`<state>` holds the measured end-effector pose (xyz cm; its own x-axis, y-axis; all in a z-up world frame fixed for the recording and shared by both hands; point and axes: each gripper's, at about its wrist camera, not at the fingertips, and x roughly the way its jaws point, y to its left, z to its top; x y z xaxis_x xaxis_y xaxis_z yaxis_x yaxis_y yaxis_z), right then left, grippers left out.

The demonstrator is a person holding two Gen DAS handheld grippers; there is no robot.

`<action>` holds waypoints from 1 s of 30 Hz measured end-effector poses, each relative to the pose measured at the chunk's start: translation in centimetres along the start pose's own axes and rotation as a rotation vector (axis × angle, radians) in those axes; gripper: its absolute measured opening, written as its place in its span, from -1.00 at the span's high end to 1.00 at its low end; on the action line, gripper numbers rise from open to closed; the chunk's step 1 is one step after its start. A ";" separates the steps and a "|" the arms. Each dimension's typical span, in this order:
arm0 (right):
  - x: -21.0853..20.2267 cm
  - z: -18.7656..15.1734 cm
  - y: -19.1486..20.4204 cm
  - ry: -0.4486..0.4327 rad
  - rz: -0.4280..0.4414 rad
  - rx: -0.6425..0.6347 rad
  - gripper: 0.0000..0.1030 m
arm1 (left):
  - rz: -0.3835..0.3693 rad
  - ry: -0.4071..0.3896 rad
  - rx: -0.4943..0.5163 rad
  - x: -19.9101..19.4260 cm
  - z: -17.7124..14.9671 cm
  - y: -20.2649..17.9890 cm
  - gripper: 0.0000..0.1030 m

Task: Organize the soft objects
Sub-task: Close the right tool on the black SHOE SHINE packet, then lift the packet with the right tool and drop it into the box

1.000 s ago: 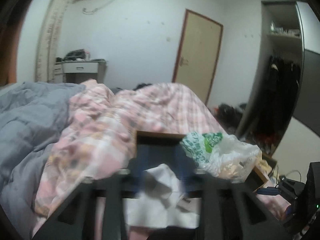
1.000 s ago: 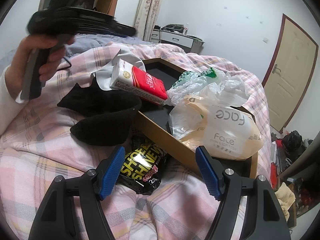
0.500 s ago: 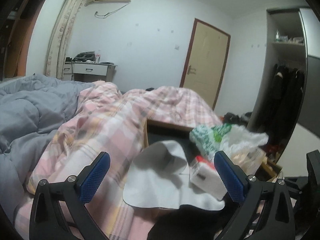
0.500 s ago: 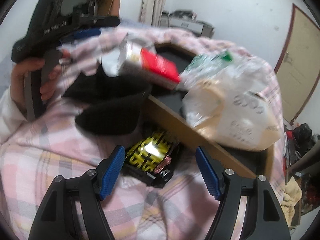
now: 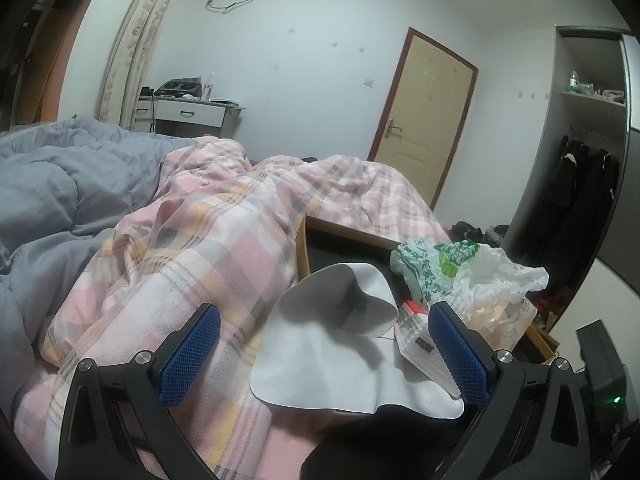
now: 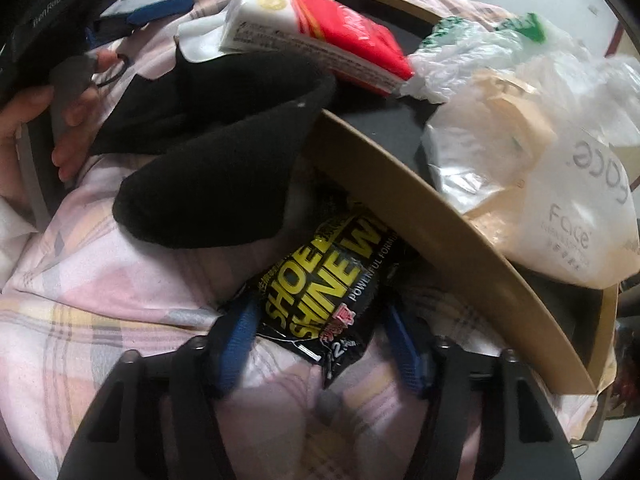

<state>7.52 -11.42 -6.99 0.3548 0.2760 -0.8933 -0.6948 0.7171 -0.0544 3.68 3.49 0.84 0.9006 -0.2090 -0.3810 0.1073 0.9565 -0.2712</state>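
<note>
A black shoe-shine wipes pack [image 6: 324, 300] lies on the pink plaid quilt [image 6: 100, 320], partly under the rim of a shallow cardboard tray [image 6: 400, 184]. My right gripper [image 6: 320, 340] is open with its blue pads on either side of the pack's near end. A black sock [image 6: 212, 176] drapes over the tray's corner. A red and white tissue pack [image 6: 316, 28] and plastic bags [image 6: 520, 160] lie in the tray. My left gripper [image 5: 324, 352] is open and empty above a white cloth [image 5: 340, 360] at the tray's edge.
A grey duvet [image 5: 52, 200] lies at the left of the bed. A door [image 5: 424, 128], a desk [image 5: 188, 112] and a wardrobe with dark clothes [image 5: 576, 200] stand beyond. A black device with a green light [image 5: 604, 380] is at the right.
My right gripper has moved down and forward, so its pads now flank the wipes pack. My left gripper has opened, let go of the white cloth and pulled back.
</note>
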 end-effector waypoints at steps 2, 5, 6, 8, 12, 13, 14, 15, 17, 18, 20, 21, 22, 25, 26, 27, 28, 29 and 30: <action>-0.4 -0.4 -0.6 -0.024 0.005 0.022 0.18 | 0.003 0.002 0.006 0.1 0.0 -0.1 -1.00; -1.5 -1.4 -1.2 -0.075 0.026 0.050 0.34 | 0.002 0.002 0.005 0.1 0.0 -0.1 -1.00; -1.9 -1.7 -1.6 -0.094 0.036 0.063 0.39 | 0.002 0.002 0.005 0.2 0.0 -0.1 -1.00; -3.0 -2.3 -2.2 -0.143 0.074 0.079 0.42 | 0.002 0.002 0.005 0.2 0.0 -0.1 -1.00; -4.5 -3.3 -2.9 -0.217 0.128 0.078 0.49 | 0.003 0.001 0.005 0.2 0.0 0.0 -1.00; -4.9 -3.7 -3.1 -0.237 0.148 0.075 0.50 | 0.002 0.001 0.004 0.2 0.0 0.0 -1.00; -5.2 -3.8 -3.2 -0.256 0.167 0.071 0.51 | 0.002 0.001 0.004 0.2 0.0 -0.1 -1.00; -5.5 -3.9 -3.4 -0.271 0.183 0.069 0.51 | 0.002 0.001 0.004 0.2 0.0 -0.1 -1.00; -6.6 -3.9 -3.9 -0.300 0.214 0.071 0.52 | 0.003 0.001 0.006 0.2 -0.1 -0.2 -1.00; -7.2 -4.4 -3.9 -0.316 0.229 0.076 0.53 | 0.004 0.001 0.006 0.2 0.0 -0.1 -1.00; -8.0 -5.1 -3.9 -0.362 0.275 0.085 0.55 | 0.004 0.002 0.006 0.3 0.0 -0.1 -1.00; -8.5 -5.1 -3.8 -0.395 0.292 0.085 0.55 | 0.003 0.001 0.005 0.2 0.0 -0.1 -1.00; -8.9 -5.4 -3.5 -0.439 0.317 0.087 0.55 | 0.003 0.001 0.005 0.2 0.0 -0.1 -1.00; -11.6 -6.3 -2.8 -0.545 0.353 0.112 0.55 | 0.003 0.001 0.005 0.2 0.0 -0.1 -1.00; -12.3 -6.2 -3.0 -0.579 0.352 0.128 0.55 | 0.003 0.001 0.005 0.2 0.0 -0.1 -1.00; -12.8 -6.0 -3.3 -0.607 0.340 0.146 0.55 | 0.003 0.001 0.006 0.2 0.0 -0.1 -1.00; -13.0 -5.8 -3.6 -0.626 0.321 0.161 0.55 | 0.003 0.001 0.006 0.2 0.0 0.0 -1.00; -13.4 -5.6 -3.8 -0.640 0.299 0.174 0.55 | 0.003 0.001 0.006 0.2 0.0 -0.1 -1.00; -13.9 -5.3 -4.2 -0.654 0.271 0.195 0.55 | 0.003 0.001 0.005 0.2 0.0 0.0 -1.00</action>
<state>2.22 -21.61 3.28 0.5295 0.7418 -0.4114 -0.7091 0.6533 0.2653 3.85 3.39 0.76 0.9004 -0.2068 -0.3829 0.1072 0.9581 -0.2656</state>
